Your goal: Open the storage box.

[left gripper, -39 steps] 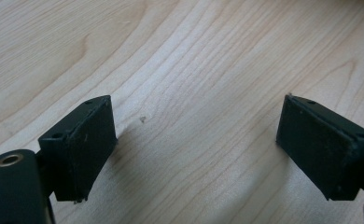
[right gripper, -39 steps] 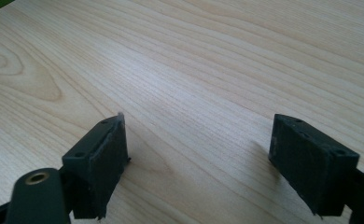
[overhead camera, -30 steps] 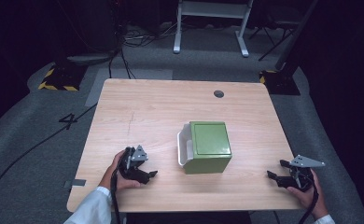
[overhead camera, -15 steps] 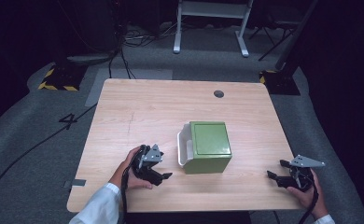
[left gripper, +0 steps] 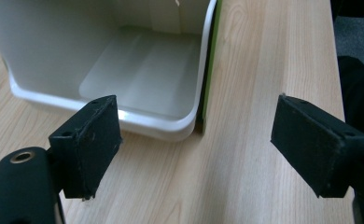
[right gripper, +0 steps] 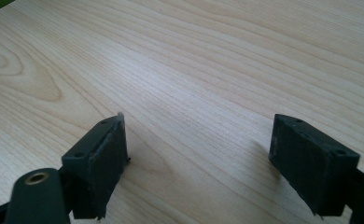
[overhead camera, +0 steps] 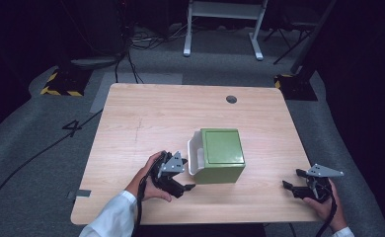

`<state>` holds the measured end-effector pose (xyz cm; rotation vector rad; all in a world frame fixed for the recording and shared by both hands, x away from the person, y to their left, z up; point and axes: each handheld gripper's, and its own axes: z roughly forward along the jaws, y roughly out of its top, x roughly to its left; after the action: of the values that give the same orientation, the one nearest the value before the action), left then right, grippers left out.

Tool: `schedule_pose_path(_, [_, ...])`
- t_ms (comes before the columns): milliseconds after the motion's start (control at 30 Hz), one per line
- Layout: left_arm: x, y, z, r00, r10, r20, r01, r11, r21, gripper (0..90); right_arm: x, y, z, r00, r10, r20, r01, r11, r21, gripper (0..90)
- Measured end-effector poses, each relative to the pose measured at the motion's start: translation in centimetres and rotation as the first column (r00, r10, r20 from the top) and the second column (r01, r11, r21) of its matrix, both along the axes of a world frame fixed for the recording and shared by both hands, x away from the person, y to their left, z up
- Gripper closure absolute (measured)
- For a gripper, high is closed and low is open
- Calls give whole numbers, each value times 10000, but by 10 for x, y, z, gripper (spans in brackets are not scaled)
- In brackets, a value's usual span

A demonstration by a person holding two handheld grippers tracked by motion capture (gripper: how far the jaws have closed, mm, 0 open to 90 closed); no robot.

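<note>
A green bin (overhead camera: pixel 223 150) with a white inside lies on its side on the wooden table (overhead camera: pixel 151 118), its open mouth (overhead camera: pixel 196 153) turned left. My left gripper (overhead camera: pixel 187 177) is open just in front of that mouth, near the bin's front left corner. In the left gripper view the left gripper (left gripper: pixel 203 144) straddles the white rim (left gripper: pixel 157 130) and the thin green wall edge (left gripper: pixel 213 60), with nothing between the pads. My right gripper (overhead camera: pixel 290 180) rests open near the table's front right corner. In the right gripper view the right gripper (right gripper: pixel 199 158) has bare wood between its pads.
A round cable hole (overhead camera: pixel 231 99) sits near the table's far edge. The person's white sleeve (overhead camera: pixel 109 217) comes in at the front left. On the grey floor behind stand a white metal frame (overhead camera: pixel 223 19) and loose cables (overhead camera: pixel 146 37).
The left gripper has moved right along the table's front, from well left of the bin up to its open mouth. The right gripper and the bin have stayed put.
</note>
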<state>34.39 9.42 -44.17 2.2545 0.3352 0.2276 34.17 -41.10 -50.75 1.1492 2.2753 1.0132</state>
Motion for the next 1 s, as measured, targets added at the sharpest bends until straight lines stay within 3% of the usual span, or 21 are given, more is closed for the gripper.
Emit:
schedule_pose_path(167, [1,-11,1,9995,-294,-61,294,9996,-55,160,0,0,0,10000,-4,-3,4,10000,-1,194])
schedule_pose_path(500, [7,-31,-5,9967,-779,-245,789,9961,402,162,0,0,0,10000,-7,11,7,10000,-9,194])
schedule_pose_path(633, [10,-33,-11,9945,-871,-590,910,9935,677,162,0,0,0,10000,-8,7,8,10000,-6,194])
schedule_pose_path(800, [11,-32,-14,9942,-877,-622,918,9936,656,173,-1,0,0,10000,-13,16,13,10000,-14,194])
schedule_pose_path(1000, [12,-29,-17,9937,-857,-716,927,9906,1006,191,-1,0,0,10000,-13,16,13,10000,-15,194])
